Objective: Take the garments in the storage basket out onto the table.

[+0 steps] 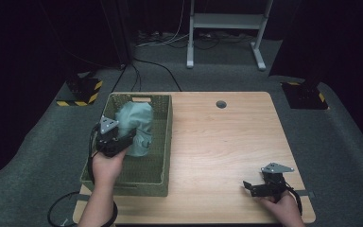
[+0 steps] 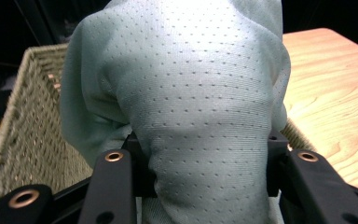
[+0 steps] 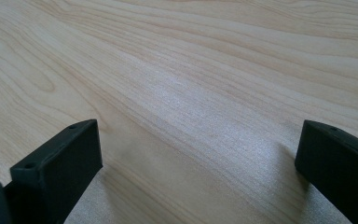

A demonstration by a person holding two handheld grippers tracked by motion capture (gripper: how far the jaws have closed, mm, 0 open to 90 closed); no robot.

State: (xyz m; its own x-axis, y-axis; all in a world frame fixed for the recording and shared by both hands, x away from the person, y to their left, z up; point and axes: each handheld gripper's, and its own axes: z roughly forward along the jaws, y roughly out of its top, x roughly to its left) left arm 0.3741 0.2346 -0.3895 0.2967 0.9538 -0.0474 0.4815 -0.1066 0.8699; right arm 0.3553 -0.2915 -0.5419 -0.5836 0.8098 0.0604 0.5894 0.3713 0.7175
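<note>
Pale green cloth hangs bunched over the woven basket at the left end of the table, pinched firmly by the left hand-held gripper. Near the table's right front, the right hand-held gripper rests with jaws wide apart, holding nothing.

You are in a dark lab: grey carpet, hazard-striped stand bases, floor cables, a wooden table.

The cloth runs off the top and bottom edges in the left gripper view, hiding the basket's inside behind it and the left hand-held gripper's pads.
</note>
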